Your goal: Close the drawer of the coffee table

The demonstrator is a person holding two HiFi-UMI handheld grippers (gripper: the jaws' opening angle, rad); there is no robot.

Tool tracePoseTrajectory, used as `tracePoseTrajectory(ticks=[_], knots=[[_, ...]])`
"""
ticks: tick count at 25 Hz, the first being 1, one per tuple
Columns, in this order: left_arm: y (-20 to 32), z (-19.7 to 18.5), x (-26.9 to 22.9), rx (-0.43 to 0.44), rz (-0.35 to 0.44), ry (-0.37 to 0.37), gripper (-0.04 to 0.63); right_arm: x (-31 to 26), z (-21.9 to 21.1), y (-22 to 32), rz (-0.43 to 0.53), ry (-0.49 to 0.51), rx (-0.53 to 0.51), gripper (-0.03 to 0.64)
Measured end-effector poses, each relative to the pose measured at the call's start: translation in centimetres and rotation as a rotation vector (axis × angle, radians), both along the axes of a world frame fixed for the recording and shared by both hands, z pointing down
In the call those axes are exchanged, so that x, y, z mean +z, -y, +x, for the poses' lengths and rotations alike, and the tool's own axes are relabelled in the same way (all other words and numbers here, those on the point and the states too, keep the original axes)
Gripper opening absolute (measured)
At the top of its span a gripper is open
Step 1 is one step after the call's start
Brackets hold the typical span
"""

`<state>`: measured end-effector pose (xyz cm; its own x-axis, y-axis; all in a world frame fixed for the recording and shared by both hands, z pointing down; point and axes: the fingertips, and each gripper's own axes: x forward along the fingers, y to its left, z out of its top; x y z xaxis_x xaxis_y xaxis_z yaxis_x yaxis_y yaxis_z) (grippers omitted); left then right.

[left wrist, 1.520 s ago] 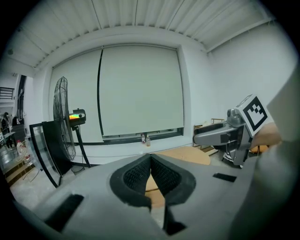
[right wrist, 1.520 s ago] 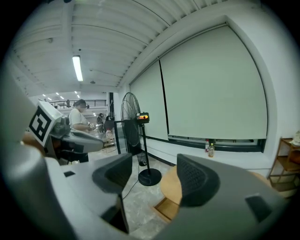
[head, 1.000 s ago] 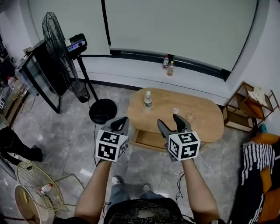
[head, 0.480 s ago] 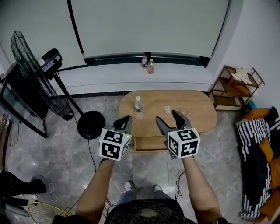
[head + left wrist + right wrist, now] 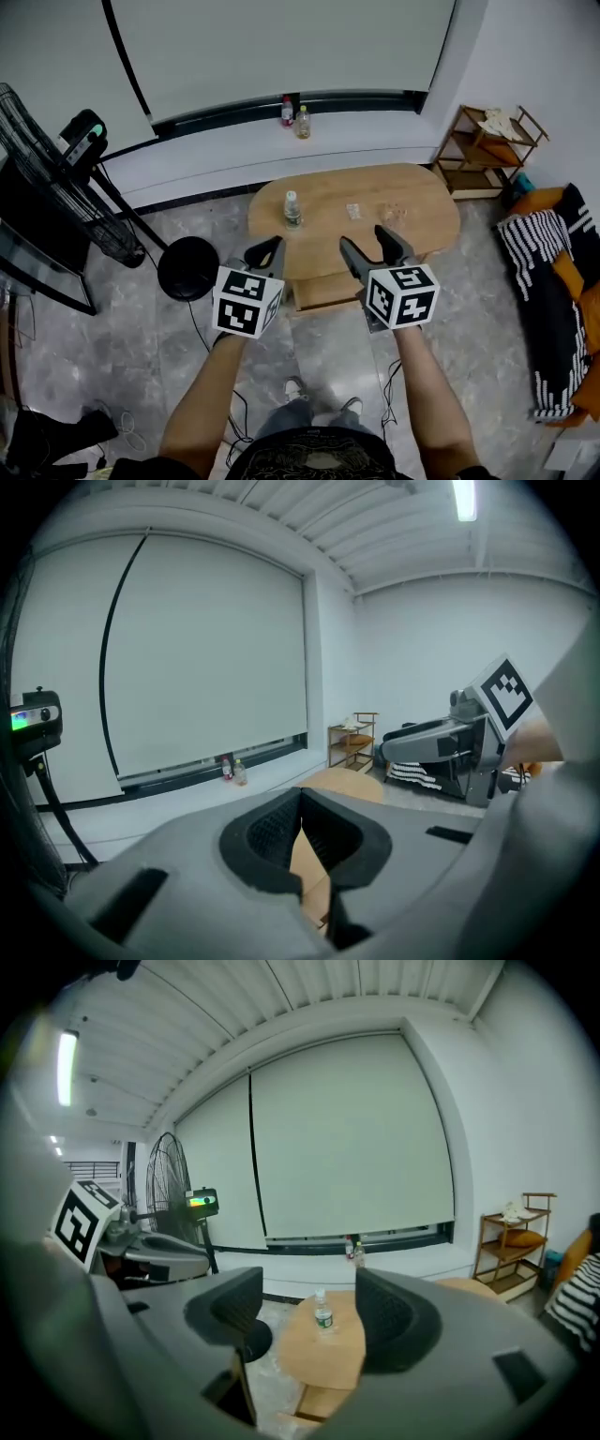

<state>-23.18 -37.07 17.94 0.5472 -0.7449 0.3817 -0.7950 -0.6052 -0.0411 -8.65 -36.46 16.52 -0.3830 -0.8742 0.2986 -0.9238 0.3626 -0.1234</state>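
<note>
Drawer point(image 5: 323, 292) stands out of the near side of the bench point(image 5: 375, 192), ahead of both tongs.
Head view: long axis across, under the bench edge, between left tongs point(image 5: 266, 250) and right tongs point(image 5: 367, 241), touching neither. Left gripper view: tongs pinched together, empty. Right gripper view: tongs spread, empty; drawer low ahead.

A clear water bottle point(image 5: 292, 210) stands upright ahead of me. Two more bottles point(image 5: 302, 123) sit side by side on the white window ledge point(image 5: 375, 124), under a pale blind point(image 5: 281, 47). A black fan point(image 5: 89, 230) is on my left. A wooden shelf point(image 5: 487, 150) and a striped blanket point(image 5: 539, 272) are on my right.
</note>
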Motion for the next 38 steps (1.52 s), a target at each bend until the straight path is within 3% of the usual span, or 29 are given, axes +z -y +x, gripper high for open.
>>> tracePoseTrajectory(ticks=[10,26,38], knots=[[-2.2,2.5,3.6,0.053,-0.032,0.019,0.003,4.8,2.5,-3.5,-0.061,-0.005,0.027,0.307],[-11.7,5.5,6.0,-0.011,-0.037,0.062,0.003,8.6,5.7,-10.6,-0.078,0.013,-0.037,0.307],[-9.5,8.1,11.3,-0.003,0.014,0.055,0.003,15.0,5.7,-8.9,-0.046,0.048,-0.054,0.310]])
